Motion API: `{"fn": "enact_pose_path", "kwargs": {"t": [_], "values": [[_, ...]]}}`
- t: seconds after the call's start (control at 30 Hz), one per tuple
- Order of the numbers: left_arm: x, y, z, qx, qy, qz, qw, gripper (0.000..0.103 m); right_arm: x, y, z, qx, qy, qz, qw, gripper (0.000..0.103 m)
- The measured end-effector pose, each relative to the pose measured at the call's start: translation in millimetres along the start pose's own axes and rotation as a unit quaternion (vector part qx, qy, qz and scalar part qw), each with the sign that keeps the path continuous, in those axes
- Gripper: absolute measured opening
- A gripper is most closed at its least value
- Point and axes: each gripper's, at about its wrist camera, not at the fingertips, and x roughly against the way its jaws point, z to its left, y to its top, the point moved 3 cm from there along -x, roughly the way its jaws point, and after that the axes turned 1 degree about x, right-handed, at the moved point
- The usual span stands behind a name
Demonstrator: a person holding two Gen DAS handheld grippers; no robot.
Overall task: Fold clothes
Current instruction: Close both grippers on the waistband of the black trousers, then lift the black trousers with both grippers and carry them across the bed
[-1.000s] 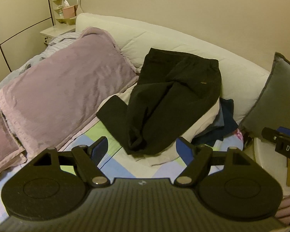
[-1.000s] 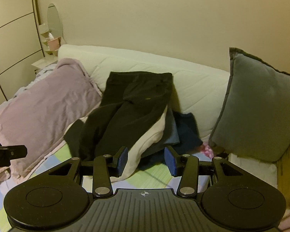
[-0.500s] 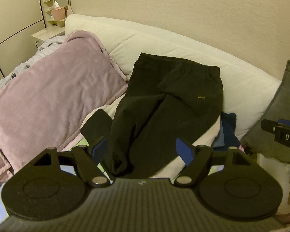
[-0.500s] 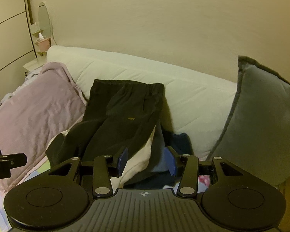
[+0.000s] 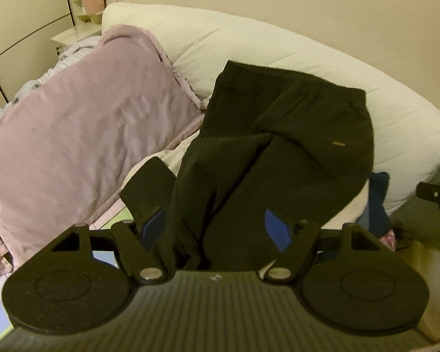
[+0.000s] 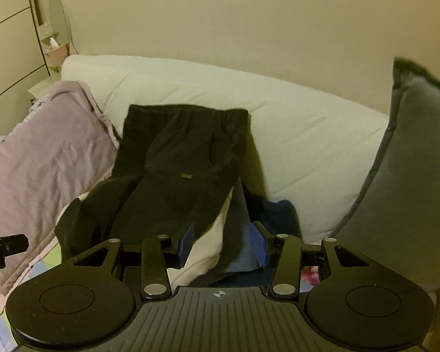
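Black trousers point(image 5: 267, 152) lie draped over the white headboard cushion point(image 5: 249, 47), waistband at the top and legs hanging toward me. They also show in the right wrist view point(image 6: 179, 170). Under them lie a white garment point(image 6: 208, 246) and dark blue clothes point(image 6: 278, 217). My left gripper point(image 5: 215, 228) is open, its blue pads on either side of the trouser legs' lower end. My right gripper point(image 6: 224, 243) is open over the white and blue clothes, right of the trousers.
A mauve pillow point(image 5: 73, 135) lies on the left. A grey cushion point(image 6: 410, 176) stands on the right. A bedside shelf point(image 5: 85, 3) is at the far left. The patterned bedsheet point(image 6: 41, 267) shows below the clothes.
Both grippers have moved forward toward the clothes pile, so the trousers look larger. The left gripper's pads now flank the trouser legs. Both stay open.
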Motion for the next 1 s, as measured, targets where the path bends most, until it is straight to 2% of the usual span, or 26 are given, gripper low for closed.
{"fn": "enact_pose_path", "kwargs": {"t": [0.1,0.37,0.5,0.67,0.77,0.83,0.93,1.0], "values": [[-18,2,2,0.006,-0.004,0.008,0.9999,0.072,-20,-1,-16,-0.021,0.009,0.012,1.0,0.046],[-69,1,11,0.023,-0.014,0.034,0.9991,0.068,-77,5,-63,-0.127,0.09,0.022,0.988,0.046],[-85,-4,22,0.038,-0.015,0.049,0.998,0.068,-106,10,-83,-0.213,0.136,0.008,0.968,0.046],[-96,-17,42,0.075,-0.012,0.064,0.9951,0.068,-145,22,-92,-0.301,0.151,-0.007,0.942,0.046],[-104,-36,59,0.111,-0.008,0.082,0.9904,0.068,-163,30,-92,-0.336,0.163,-0.009,0.927,0.046],[-112,-49,67,0.123,-0.004,0.087,0.9885,0.07,-170,34,-88,-0.338,0.163,-0.003,0.927,0.046],[-131,-70,75,0.126,0.007,0.102,0.9867,0.07,-173,37,-81,-0.323,0.153,0.0,0.934,0.046],[-149,-87,81,0.144,0.011,0.119,0.9824,0.07,-172,36,-79,-0.313,0.149,-0.002,0.938,0.046]]}}
